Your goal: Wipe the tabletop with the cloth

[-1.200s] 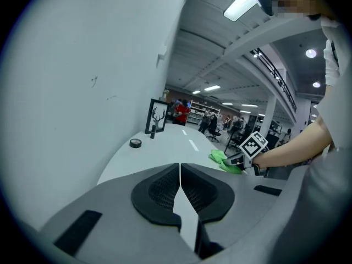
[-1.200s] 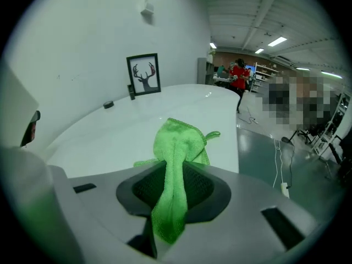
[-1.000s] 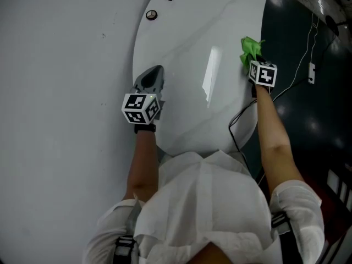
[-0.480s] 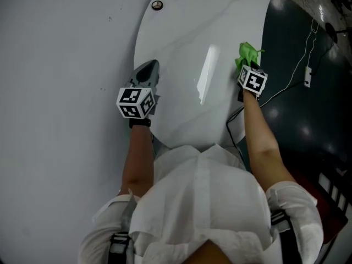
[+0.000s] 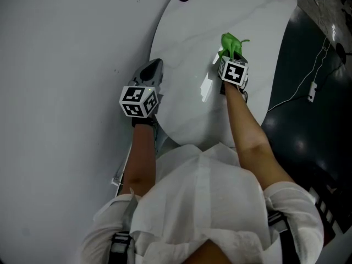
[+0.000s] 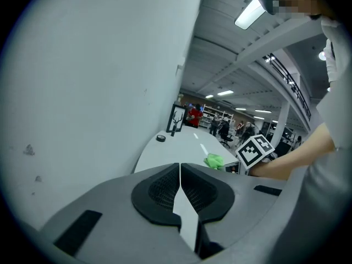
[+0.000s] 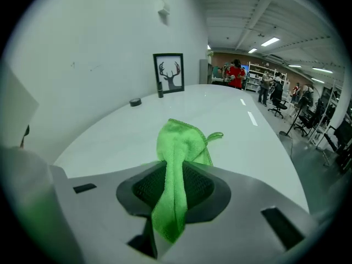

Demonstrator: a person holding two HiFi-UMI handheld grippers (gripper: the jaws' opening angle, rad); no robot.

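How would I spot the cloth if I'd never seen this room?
Find the white rounded tabletop beside the grey wall. On it, the right gripper is shut on the cloth. It is bright green, unlike the small dark disc and the black-framed picture at the far end.

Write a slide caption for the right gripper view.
Right tool shut on the green cloth over the white tabletop, with a framed antler picture at the far edge.

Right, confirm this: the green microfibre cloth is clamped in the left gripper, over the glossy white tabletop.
Not the left. The green microfibre cloth is clamped in the right gripper, over the glossy white tabletop; the right gripper view shows it pinched between those jaws. The left gripper is shut on nothing.
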